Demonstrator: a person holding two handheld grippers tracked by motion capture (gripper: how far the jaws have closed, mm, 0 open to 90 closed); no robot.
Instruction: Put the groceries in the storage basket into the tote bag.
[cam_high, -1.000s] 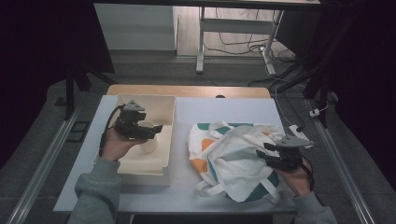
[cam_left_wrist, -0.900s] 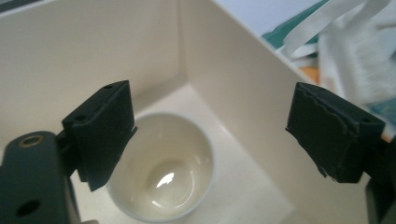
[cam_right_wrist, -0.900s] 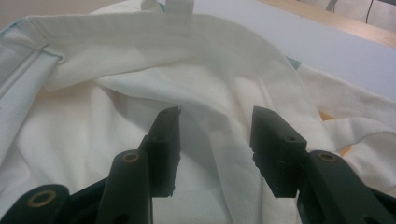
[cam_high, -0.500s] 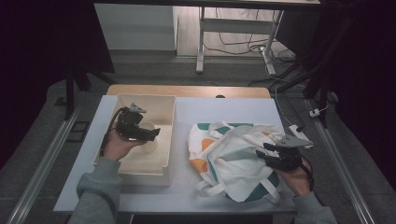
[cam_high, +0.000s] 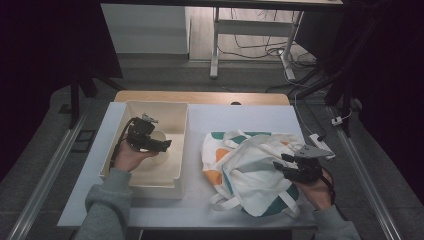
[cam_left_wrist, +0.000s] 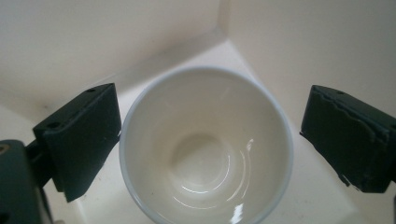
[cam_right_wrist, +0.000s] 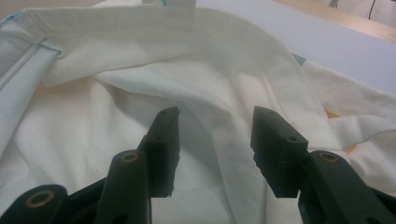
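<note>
Inside the cream box (cam_high: 180, 145), the left gripper (cam_left_wrist: 205, 140), jaws apart, straddles a white cup (cam_left_wrist: 205, 149); the right gripper (cam_right_wrist: 215, 140), jaws apart, rests over the tote bag (cam_right_wrist: 140, 84). No writing legible.

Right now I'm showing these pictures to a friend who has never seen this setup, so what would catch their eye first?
Probably the white cup sitting in a corner of the cream box at the table's left, with the left tongs open on either side of its rim. Next, the rumpled white cloth bag with orange and teal patches at the table's right, where the right tongs hover over its folds with a ridge of cloth between the jaws.
</note>
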